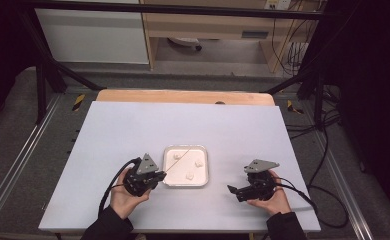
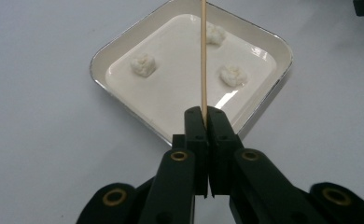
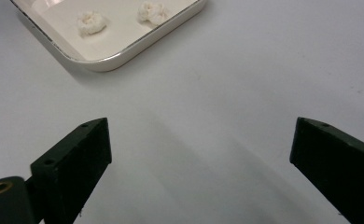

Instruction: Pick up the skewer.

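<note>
A white square tray (image 1: 185, 184) sits near the table's front middle and holds three small white lumps (image 1: 177, 156) (image 1: 199, 162) (image 1: 189, 175). My left gripper (image 1: 160, 176) is just left of the tray, shut on a thin wooden skewer (image 1: 179, 160) that slants up over the tray. In the left gripper view the skewer (image 2: 203, 56) rises straight from the closed jaws (image 2: 207, 116) across the tray (image 2: 101, 60), passing beside one lump (image 2: 214, 33). My right gripper (image 1: 235, 192) rests right of the tray, open and empty. Its view shows the jaws (image 3: 201, 140) spread wide over bare table, with the tray corner (image 3: 124, 51) beyond.
The white tabletop (image 1: 133, 130) stretches wide behind and beside the tray. A wooden strip (image 1: 183, 96) runs along its far edge. Black frame posts (image 1: 43, 80) and cables (image 1: 323, 150) stand off the table's sides. A person's hands (image 1: 125, 197) hold both grippers at the front edge.
</note>
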`<state>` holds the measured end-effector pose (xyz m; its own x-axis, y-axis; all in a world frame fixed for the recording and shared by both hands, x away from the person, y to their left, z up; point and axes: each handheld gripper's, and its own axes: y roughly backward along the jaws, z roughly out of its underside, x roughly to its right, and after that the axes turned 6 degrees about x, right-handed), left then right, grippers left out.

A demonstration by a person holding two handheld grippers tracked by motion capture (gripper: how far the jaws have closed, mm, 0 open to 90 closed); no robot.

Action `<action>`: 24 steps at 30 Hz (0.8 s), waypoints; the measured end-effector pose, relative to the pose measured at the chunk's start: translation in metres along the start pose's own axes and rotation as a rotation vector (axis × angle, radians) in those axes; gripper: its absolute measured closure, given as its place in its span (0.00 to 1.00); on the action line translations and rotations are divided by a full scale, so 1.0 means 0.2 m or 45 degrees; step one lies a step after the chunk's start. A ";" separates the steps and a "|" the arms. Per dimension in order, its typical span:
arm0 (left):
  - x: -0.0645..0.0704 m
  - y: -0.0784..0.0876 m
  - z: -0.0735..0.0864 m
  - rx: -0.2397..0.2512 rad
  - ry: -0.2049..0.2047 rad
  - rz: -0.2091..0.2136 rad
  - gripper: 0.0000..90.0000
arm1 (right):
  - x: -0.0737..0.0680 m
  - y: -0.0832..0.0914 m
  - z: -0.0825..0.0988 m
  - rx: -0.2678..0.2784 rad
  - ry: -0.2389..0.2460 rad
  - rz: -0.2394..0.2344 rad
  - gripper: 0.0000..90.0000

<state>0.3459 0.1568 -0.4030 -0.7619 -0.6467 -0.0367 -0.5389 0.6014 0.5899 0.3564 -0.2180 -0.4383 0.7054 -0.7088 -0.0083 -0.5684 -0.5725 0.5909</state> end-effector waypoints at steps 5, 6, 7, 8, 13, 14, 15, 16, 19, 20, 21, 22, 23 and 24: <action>-0.03 0.05 0.07 0.045 0.044 -0.014 0.98 | 0.00 0.00 -0.02 0.024 -0.075 -0.018 0.02; -0.04 0.06 0.09 0.047 0.056 -0.016 0.98 | 0.00 0.00 -0.02 0.036 -0.086 -0.020 0.02; -0.05 0.06 0.09 0.048 0.062 -0.019 0.98 | 0.01 0.00 -0.03 0.037 -0.085 -0.017 0.01; -0.06 0.07 0.11 0.055 0.067 -0.023 0.98 | 0.01 0.00 -0.04 0.037 -0.091 -0.014 0.01; -0.07 0.10 0.16 0.078 0.089 -0.033 0.98 | -0.01 0.00 -0.09 0.045 -0.080 -0.008 0.01; -0.07 0.10 0.16 0.084 0.093 -0.031 0.98 | -0.02 -0.01 -0.10 0.048 -0.087 -0.018 0.01; -0.08 0.11 0.17 0.090 0.094 -0.030 0.98 | -0.03 -0.01 -0.11 0.053 -0.090 -0.025 0.01; -0.08 0.11 0.17 0.095 0.095 -0.034 0.98 | -0.03 -0.02 -0.11 0.057 -0.084 -0.031 0.01; -0.08 0.11 0.19 0.106 0.103 -0.044 0.98 | -0.05 -0.04 -0.15 0.053 -0.088 -0.039 0.01; -0.08 0.12 0.19 0.109 0.107 -0.043 0.98 | -0.05 -0.05 -0.16 0.058 -0.086 -0.036 0.01; -0.08 0.12 0.19 0.113 0.111 -0.044 0.98 | -0.06 -0.06 -0.17 0.058 -0.076 -0.031 0.01; -0.09 0.12 0.20 0.114 0.116 -0.045 0.98 | -0.06 -0.07 -0.18 0.057 -0.077 -0.027 0.01; -0.09 0.12 0.20 0.113 0.117 -0.042 0.98 | -0.07 -0.08 -0.19 0.059 -0.077 -0.023 0.01; -0.09 0.12 0.20 0.113 0.117 -0.042 0.98 | -0.07 -0.09 -0.20 0.063 -0.079 -0.026 0.01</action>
<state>0.3317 0.2012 -0.4211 -0.7093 -0.7046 0.0215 -0.5959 0.6156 0.5156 0.3740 -0.1817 -0.4152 0.6903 -0.7200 -0.0709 -0.5754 -0.6057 0.5496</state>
